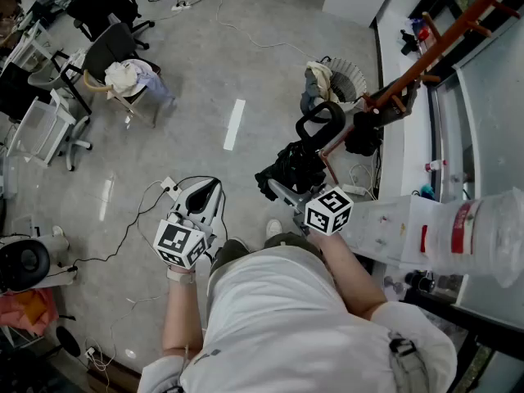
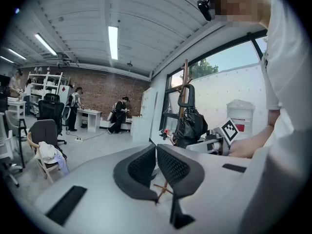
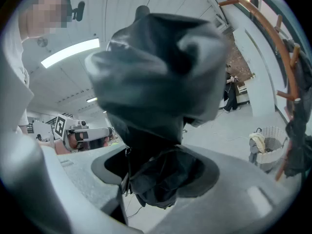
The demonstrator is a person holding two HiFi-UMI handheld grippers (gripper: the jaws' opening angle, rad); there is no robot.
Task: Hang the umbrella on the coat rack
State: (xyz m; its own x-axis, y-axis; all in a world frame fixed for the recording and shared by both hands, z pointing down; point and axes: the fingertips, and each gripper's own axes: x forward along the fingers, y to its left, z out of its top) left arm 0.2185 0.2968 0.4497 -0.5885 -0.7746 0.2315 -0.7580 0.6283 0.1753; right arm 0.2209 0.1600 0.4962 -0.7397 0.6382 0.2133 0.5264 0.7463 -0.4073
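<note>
The folded black umbrella (image 1: 296,164) points away from me, its loop handle (image 1: 319,121) toward the coat rack. My right gripper (image 1: 286,193) is shut on its bunched fabric, which fills the space between the jaws in the right gripper view (image 3: 156,106). The coat rack (image 1: 446,39) is a reddish wooden pole with pegs at the right, with a dark item (image 1: 363,133) hanging on it. It also shows in the right gripper view (image 3: 282,48). My left gripper (image 1: 211,190) hangs apart at the left, jaws together (image 2: 155,147) and holding nothing. From there the umbrella (image 2: 191,123) is seen upright.
A chair heaped with clothes (image 1: 131,80) stands at the far left. A white basket (image 1: 348,76) sits by the rack's foot. A large water bottle (image 1: 483,236) stands at the right by the window wall. Cables and a power strip (image 1: 170,188) lie on the floor.
</note>
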